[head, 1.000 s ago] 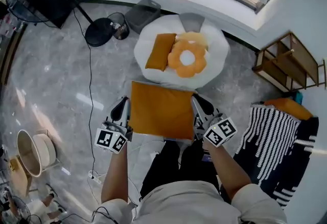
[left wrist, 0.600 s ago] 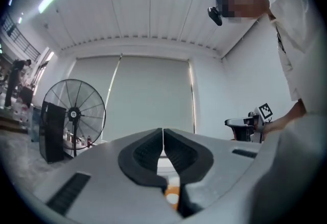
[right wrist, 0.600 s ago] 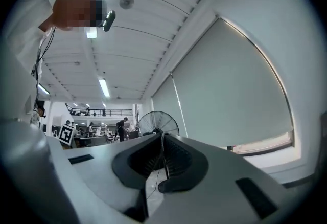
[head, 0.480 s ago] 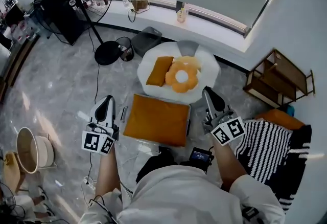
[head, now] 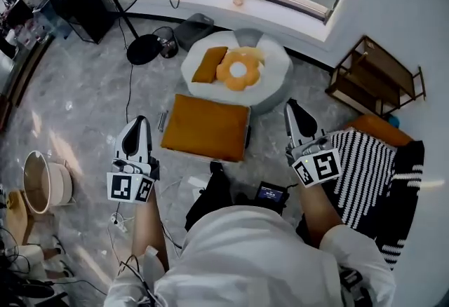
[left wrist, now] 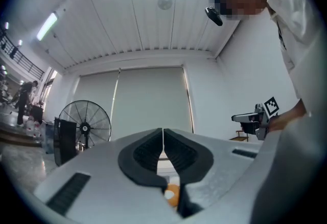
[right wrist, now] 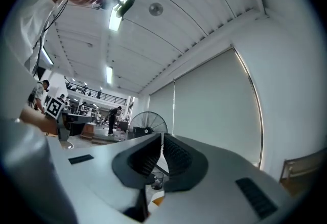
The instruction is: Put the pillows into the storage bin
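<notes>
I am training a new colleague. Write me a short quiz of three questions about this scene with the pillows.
1. True or false: the left gripper and the right gripper are both shut and empty.
2. Fill in: the pillow with the white centre on the white beanbag is shaped like a ____.
3. Where does the large orange pillow lie? A) on top of the storage bin B) on the wooden shelf C) under the floor fan

Key: 1 true; 2 flower; 3 A.
</notes>
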A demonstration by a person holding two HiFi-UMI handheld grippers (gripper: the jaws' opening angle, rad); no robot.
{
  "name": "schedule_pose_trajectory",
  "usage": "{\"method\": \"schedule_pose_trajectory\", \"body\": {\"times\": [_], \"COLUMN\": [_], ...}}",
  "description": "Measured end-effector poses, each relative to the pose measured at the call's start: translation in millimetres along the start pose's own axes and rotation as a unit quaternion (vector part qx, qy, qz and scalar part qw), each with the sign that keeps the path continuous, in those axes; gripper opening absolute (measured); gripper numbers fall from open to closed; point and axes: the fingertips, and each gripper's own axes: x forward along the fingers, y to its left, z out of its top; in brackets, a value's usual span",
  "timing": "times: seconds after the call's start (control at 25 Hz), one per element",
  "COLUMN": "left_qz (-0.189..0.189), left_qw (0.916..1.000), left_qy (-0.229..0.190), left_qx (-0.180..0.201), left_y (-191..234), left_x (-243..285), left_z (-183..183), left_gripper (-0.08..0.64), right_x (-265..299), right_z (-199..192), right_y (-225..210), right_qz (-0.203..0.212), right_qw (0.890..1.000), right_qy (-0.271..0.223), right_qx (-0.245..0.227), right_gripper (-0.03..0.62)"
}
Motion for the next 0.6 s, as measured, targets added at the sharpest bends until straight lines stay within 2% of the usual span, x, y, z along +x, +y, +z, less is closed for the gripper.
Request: {"method": "schedule_pose_trajectory", "body": {"times": [0.28, 0.44, 0.6], "left_qz": [0.001, 0.006, 0.002], "left_qw": [0.9989, 0.9967, 0.996], "left_qy": [0.046, 0.08, 0.089], "left_qx": [-0.005, -0.005, -0.009], "left_y": [-57.7, -65.4, -65.0], "left_x": [-57.9, -76.1, -80.9], "left_z": [-19.8, -41.8, -52.2], "left_gripper": [0.014, 0.014, 0.014], "right_x": [-76.7, -93.3, -101.5], "right_z": [-8.1, -18.4, -40.7], "right_y": [7.0, 16.4, 22.5], "right_qz": [-0.01, -0.017, -0.022], "right_qw": [1.0, 0.999, 0.998], "right_qy": [0.014, 0.025, 0.04], "right_qx": [0.026, 0.023, 0.047], "right_gripper": [0.04, 0.04, 0.04]}}
